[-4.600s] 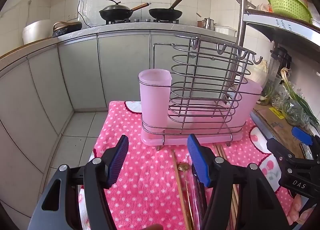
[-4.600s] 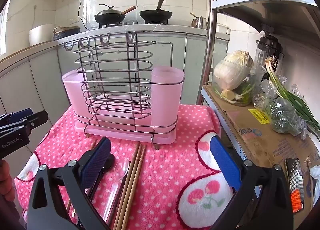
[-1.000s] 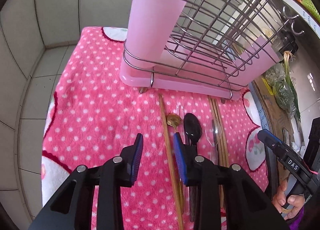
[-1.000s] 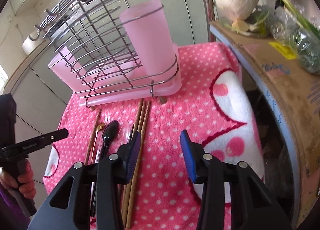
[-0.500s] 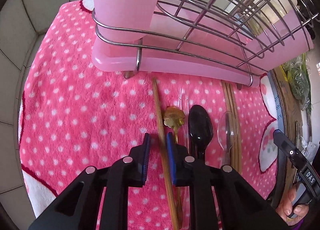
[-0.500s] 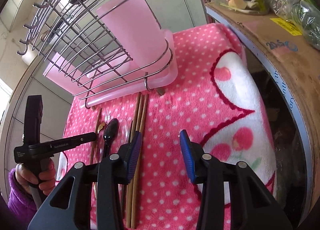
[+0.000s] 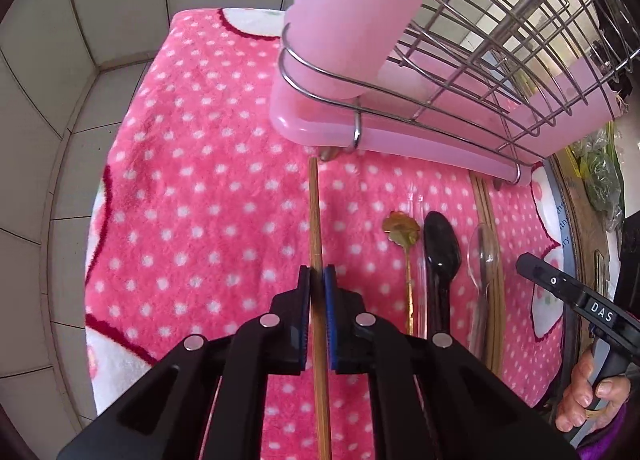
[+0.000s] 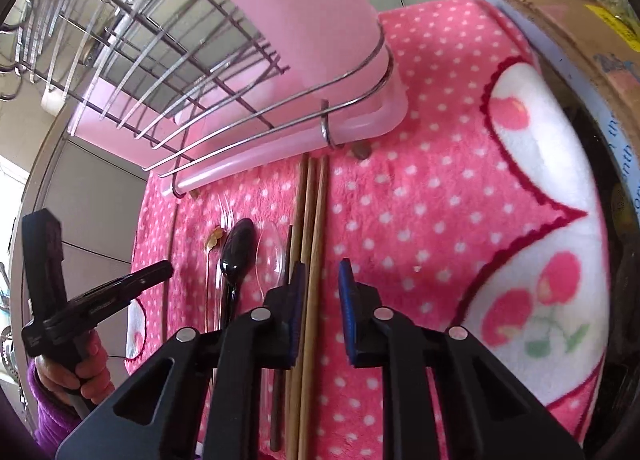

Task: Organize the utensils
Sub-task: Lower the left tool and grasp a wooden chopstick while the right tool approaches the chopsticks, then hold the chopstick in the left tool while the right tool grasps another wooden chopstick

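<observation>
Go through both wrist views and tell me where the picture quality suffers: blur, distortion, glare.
Left wrist view: mostly sharp, the single chopstick crisp; fisheye bends the floor tiles and the wire rack, with dark corners. Right wrist view: motion blur smears the wire rack and softens the black spoon; bright daylight washes out the far left edge; the same fisheye curves the cardboard box.
</observation>
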Action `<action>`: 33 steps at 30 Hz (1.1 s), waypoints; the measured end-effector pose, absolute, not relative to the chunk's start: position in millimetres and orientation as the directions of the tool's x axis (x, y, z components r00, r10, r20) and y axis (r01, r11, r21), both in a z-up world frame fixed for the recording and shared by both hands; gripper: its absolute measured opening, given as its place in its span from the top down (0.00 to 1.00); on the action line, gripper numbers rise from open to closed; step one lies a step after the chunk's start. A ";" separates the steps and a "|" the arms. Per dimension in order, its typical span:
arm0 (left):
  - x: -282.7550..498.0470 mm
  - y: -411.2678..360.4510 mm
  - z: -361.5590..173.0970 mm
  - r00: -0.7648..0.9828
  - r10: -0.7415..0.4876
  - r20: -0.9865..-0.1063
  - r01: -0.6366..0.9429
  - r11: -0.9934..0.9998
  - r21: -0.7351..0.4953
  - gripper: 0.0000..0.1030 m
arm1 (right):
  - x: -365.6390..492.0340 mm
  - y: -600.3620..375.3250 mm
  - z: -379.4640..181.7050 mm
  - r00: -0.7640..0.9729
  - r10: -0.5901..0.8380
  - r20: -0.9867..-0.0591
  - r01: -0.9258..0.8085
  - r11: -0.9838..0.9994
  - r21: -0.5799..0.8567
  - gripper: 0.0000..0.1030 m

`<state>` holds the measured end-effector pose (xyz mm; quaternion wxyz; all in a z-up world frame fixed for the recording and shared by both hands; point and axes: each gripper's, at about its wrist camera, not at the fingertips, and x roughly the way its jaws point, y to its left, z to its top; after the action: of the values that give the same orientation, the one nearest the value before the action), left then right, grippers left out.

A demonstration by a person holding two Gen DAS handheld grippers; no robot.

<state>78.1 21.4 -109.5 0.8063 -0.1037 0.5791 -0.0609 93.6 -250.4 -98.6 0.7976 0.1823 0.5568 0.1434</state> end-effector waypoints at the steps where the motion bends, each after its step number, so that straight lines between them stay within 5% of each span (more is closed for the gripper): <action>1: 78.6 23.1 -110.4 0.321 -0.217 -0.922 -0.023 0.971 -0.237 0.94 | 96.3 -245.7 -101.7 0.325 0.416 -0.850 -0.023 0.901 0.432 0.83; 17: 81.5 49.8 -121.1 0.310 -0.262 -0.914 -0.033 0.958 -0.286 0.93 | 104.0 -223.6 -112.9 0.274 0.349 -0.896 0.036 0.928 0.372 0.83; 23: 81.0 52.6 -120.9 0.313 -0.265 -0.912 -0.027 0.957 -0.287 0.93 | 97.7 -232.0 -106.3 0.300 0.330 -0.895 0.015 0.937 0.350 1.00; 33: 82.4 49.0 -121.4 0.310 -0.254 -0.916 -0.029 0.961 -0.276 0.93 | 93.2 -256.0 -93.5 0.303 0.351 -0.886 0.034 0.925 0.379 0.98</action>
<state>82.4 49.0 -121.4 0.8002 -0.1213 0.5832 -0.0701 93.2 -256.0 -93.5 0.7900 0.1657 0.5817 0.1004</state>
